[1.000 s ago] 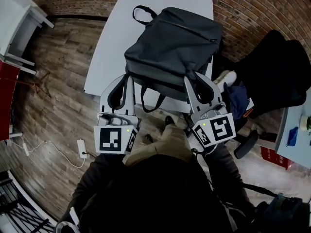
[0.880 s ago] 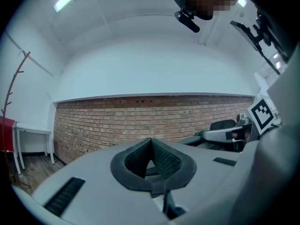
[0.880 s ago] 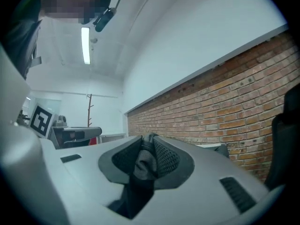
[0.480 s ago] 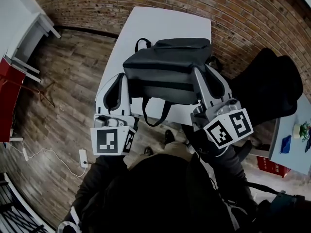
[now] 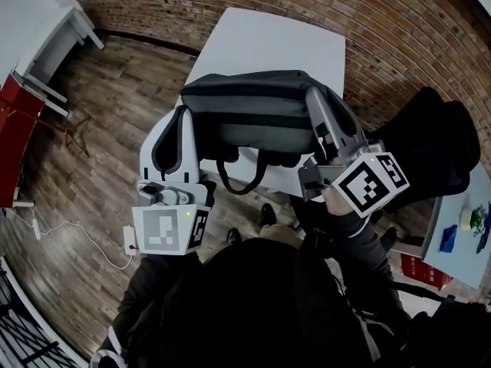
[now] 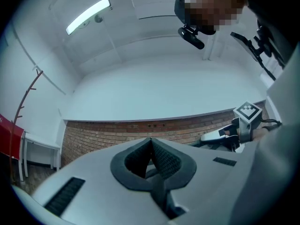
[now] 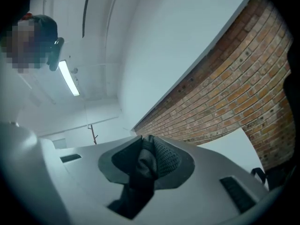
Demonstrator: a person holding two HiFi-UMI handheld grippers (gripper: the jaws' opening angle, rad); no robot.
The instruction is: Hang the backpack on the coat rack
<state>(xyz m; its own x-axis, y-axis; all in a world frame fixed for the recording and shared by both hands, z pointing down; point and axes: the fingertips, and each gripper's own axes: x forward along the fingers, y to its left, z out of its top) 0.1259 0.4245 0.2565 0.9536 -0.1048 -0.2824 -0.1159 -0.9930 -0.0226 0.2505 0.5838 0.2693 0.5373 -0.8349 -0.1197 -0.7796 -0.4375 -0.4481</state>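
Observation:
The dark grey backpack (image 5: 253,113) hangs in the air above the white table (image 5: 268,41), carried between both grippers. My left gripper (image 5: 184,113) is shut at its left edge; in the left gripper view the pads (image 6: 159,156) meet on a thin dark strap (image 6: 161,191). My right gripper (image 5: 316,98) is shut on the pack's right side, with bunched dark fabric (image 7: 140,172) between its pads. A strap loop (image 5: 242,176) dangles under the pack. A thin brown coat rack (image 6: 23,102) stands at the far left by the white wall and shows small in the right gripper view (image 7: 93,134).
A brick wall (image 5: 399,29) runs behind the table. A black chair draped with dark clothing (image 5: 437,152) stands to the right. A white desk (image 5: 38,14) and a red panel (image 5: 11,144) are at the left. A white cable (image 5: 84,240) lies on the wooden floor.
Both grippers have risen with the backpack, lifting it off the table and tipping it so that its end faces up. The right gripper has rolled.

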